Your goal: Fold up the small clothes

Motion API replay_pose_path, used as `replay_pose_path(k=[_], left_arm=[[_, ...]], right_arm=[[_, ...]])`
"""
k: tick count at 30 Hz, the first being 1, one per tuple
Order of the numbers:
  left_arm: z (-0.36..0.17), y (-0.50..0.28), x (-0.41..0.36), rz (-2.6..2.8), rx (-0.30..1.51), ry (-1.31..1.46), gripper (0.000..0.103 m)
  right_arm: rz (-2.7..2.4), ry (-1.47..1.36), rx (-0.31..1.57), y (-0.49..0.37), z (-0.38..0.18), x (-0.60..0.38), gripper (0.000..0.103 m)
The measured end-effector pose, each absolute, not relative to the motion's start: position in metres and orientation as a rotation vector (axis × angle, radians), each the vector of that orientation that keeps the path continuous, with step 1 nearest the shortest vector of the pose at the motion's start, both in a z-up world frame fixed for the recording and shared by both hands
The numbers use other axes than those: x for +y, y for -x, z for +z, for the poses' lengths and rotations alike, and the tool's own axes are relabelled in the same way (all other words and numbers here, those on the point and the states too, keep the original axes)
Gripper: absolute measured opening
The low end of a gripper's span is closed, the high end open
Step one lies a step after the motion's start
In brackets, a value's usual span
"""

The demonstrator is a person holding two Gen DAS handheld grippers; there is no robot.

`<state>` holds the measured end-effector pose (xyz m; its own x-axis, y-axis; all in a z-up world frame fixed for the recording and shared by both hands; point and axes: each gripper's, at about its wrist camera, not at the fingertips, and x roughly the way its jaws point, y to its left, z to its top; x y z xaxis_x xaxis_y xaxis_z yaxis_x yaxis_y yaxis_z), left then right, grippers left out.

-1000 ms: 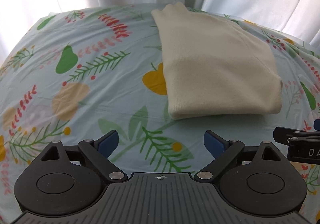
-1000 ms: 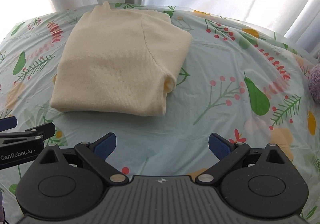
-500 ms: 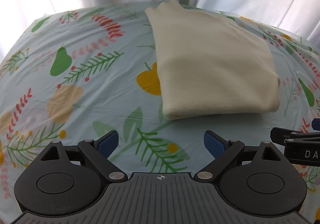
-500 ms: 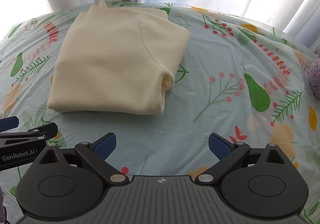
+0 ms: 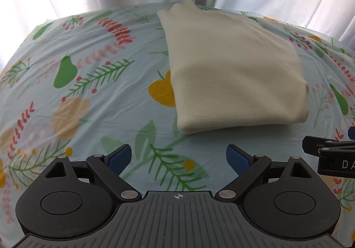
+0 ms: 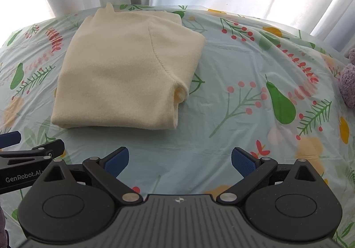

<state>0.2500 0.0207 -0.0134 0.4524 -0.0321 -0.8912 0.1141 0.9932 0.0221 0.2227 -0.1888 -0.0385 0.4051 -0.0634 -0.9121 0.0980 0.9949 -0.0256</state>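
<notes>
Backed off slightly from folded sweater (image 5: 235,73) mid-surface (image 5: 93,101); left hand-held gripper (image 5: 177,157) and right hand-held gripper (image 6: 179,159) both released, empty. Fold looked done.

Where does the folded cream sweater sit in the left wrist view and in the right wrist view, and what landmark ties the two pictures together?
Left wrist: the folded cream sweater lies right of centre, beyond the open left gripper.
Right wrist: the sweater lies left of centre, beyond the open right gripper.
Shared landmark: the sleeve seam curving across the sweater's top layer.
</notes>
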Motion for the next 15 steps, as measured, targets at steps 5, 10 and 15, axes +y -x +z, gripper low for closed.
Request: replay_pose_path(k=[5,10,15], left_arm=[[-0.0132,-0.2501,0.0211,-0.093,1.096,-0.083,0.096],[-0.0136,-0.2506,0.0199,-0.104,1.098,-0.082,0.096],[-0.0136,-0.2510,0.0200,-0.107,1.098,-0.082,0.096]], right_arm=[[-0.105,-0.037,1.146,-0.2222,-0.0376,-0.1890,0.099],[-0.105,-0.033,1.145,-0.2215,-0.0375,-0.1899,0.099],[-0.110,-0.036,1.145,-0.2212,-0.0374,-0.1901,0.099]])
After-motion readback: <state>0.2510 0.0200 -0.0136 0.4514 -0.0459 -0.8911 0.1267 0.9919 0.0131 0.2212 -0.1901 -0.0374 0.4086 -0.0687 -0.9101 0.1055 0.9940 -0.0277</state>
